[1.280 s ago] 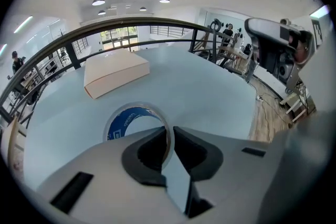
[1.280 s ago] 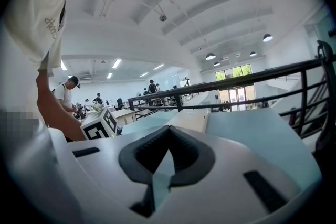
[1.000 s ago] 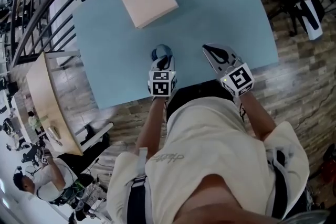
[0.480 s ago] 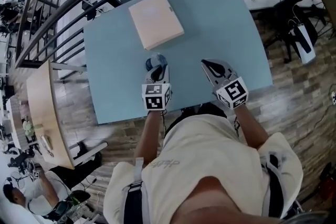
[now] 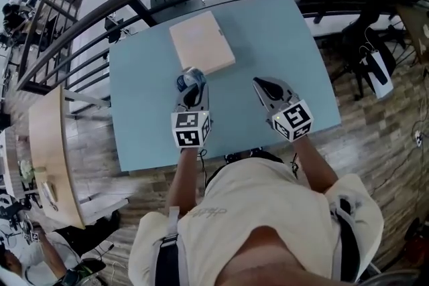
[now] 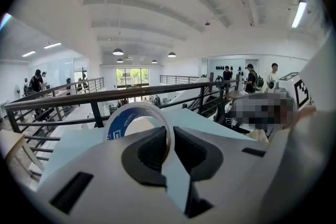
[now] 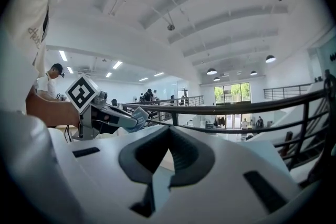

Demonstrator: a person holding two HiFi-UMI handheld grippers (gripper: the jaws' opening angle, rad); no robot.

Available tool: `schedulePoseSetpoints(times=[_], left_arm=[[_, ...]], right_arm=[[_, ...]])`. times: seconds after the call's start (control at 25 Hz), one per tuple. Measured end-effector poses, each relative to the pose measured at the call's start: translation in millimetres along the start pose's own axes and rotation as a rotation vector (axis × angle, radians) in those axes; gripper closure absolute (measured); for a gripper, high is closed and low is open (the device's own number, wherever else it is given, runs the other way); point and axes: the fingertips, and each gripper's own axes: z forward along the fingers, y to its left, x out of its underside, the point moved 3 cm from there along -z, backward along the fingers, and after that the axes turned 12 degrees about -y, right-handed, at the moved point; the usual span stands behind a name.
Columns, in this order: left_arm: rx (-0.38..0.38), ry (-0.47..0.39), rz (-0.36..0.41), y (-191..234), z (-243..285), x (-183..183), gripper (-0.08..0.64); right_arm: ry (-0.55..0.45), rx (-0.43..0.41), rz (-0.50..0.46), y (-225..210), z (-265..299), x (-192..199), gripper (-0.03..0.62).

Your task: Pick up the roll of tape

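Nearer box [image 5: 201, 43], left tongs [image 6: 169, 139] grip tape roll [image 6: 118, 124]; lettering unreadable.

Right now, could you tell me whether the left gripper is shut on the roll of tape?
Shut on it: the left gripper has its jaws pinching the wall of the roll of tape.

Clearances: worktop [image 5: 281, 43] bare and open across its right part and along the near edge. Obstacles: flat box [image 5: 201, 43] at far centre, just beyond the left hand-held gripper [image 5: 192, 87]; tape roll [image 5: 189, 79] clamped by its wall in that gripper's jaws, just beside the box's near edge. Right hand-held gripper [image 5: 259, 83], jaws together, has bare surface ahead and on both sides. The strip between the two grippers is open. Railing [image 6: 131, 94] bounds the far side.
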Motion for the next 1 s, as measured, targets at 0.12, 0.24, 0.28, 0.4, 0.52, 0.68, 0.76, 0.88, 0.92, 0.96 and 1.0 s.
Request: schedulePoseSetpoints(times=[0.12,0.24,0.28,0.4,0.52,0.68,0.76,0.88,0.92,0.96,1.0], left_arm=[[0.001,-0.047,0.009,5,1,-19,0.505],[0.001,-0.088,0.019,11,-1,-38,0.505],[0.001,-0.101,0.022,12,-1,-43,0.505],[0.004,-0.139,0.035,15,-4,-60,0.505],[0.006,-0.173,0.049,17,-7,-76,0.505],[0.005,-0.214,0.058,17,-13,-94,0.505],[0.008,-0.230,0.064,17,-16,-102,0.505],[0.008,-0.252,0.068,16,-19,-112,0.505],[0.006,-0.258,0.070,16,-20,-115,0.505],[0.005,-0.264,0.071,16,-21,-117,0.505],[0.004,-0.269,0.071,16,-22,-119,0.505]], right_arm=[[-0.023,-0.008,-0.037,-3,8,-16,0.586],[-0.048,-0.014,-0.067,-4,16,-34,0.586],[-0.057,-0.015,-0.074,-4,18,-39,0.586],[-0.083,-0.008,-0.089,-5,21,-56,0.586],[-0.116,-0.003,-0.105,-8,24,-69,0.586],[-0.140,-0.002,-0.125,-9,25,-83,0.586],[-0.148,-0.001,-0.130,-7,26,-89,0.586],[-0.157,-0.005,-0.140,-6,25,-97,0.586],[-0.159,-0.006,-0.144,-5,24,-99,0.586],[-0.161,-0.008,-0.148,-4,23,-102,0.586],[-0.165,-0.011,-0.153,-4,23,-104,0.586]])
